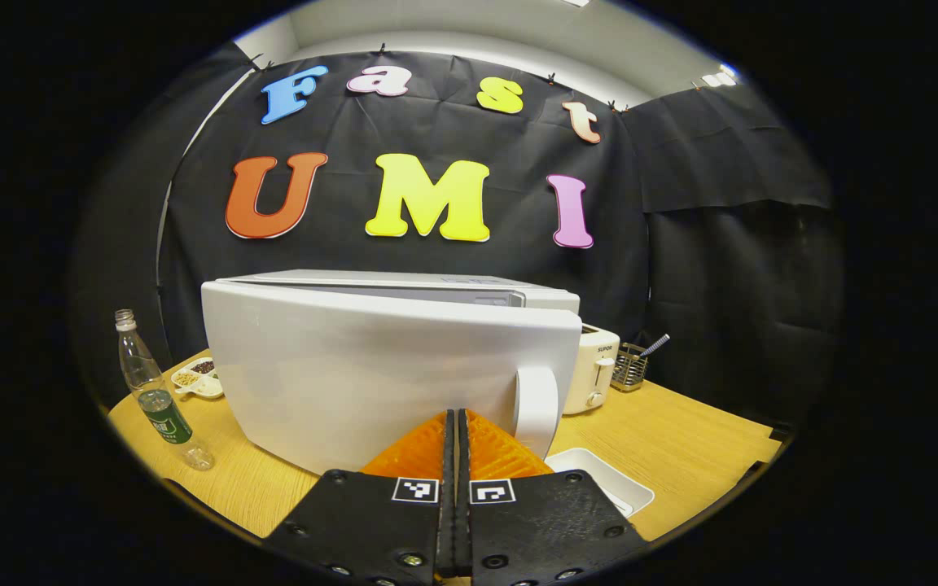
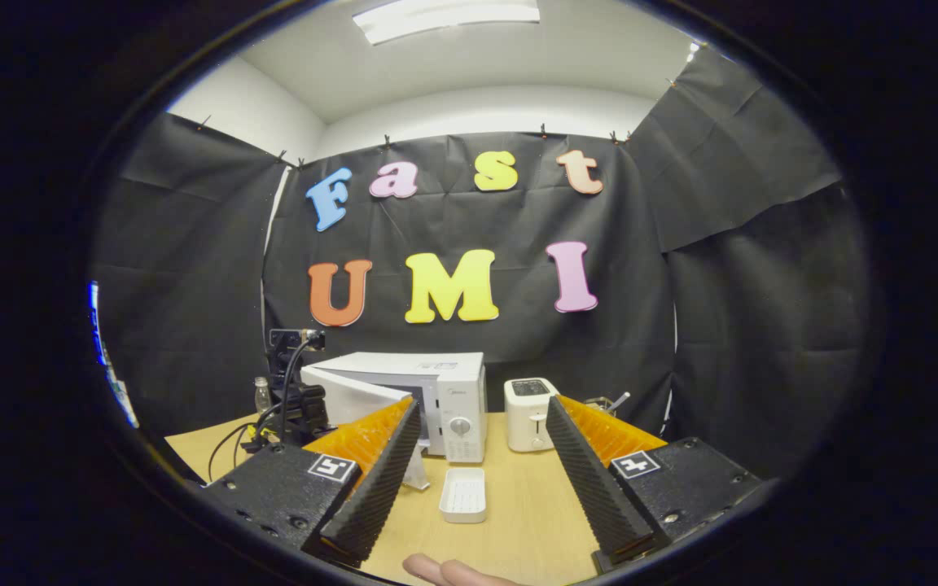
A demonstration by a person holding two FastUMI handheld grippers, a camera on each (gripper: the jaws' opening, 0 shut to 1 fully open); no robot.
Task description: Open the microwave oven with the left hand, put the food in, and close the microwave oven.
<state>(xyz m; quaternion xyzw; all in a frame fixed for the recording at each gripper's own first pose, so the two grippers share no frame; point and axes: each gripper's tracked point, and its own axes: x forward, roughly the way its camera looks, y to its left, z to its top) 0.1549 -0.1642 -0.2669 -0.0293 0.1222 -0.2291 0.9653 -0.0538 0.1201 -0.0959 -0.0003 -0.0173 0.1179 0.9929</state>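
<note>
At the bottom of the left gripper view, your left claw has its two orange ridged fingers pressed flat together, with just a thin dark line between them. Nothing is held in it. The tips sit right in front of the big white microwave door, low down and near the door's curved white handle. You cannot tell if the tips touch the door. The door is swung part way out from the white box-shaped microwave oven behind it.

On the light wooden table, just to the right of your claw, lies a small white rectangle tray. Past the handle stands a cream toaster, and next to it a little wire basket with a stick in it. On the left side stand a clear plastic bottle with a green label and a small white dish of seeds.

In the right gripper view, your right claw is spread wide, with its black ridged fingers far apart and nothing between them. Between them, farther off on the table, you can see the white tray, the microwave with its door ajar, and the toaster. A fingertip peeks in at the bottom edge.
</note>
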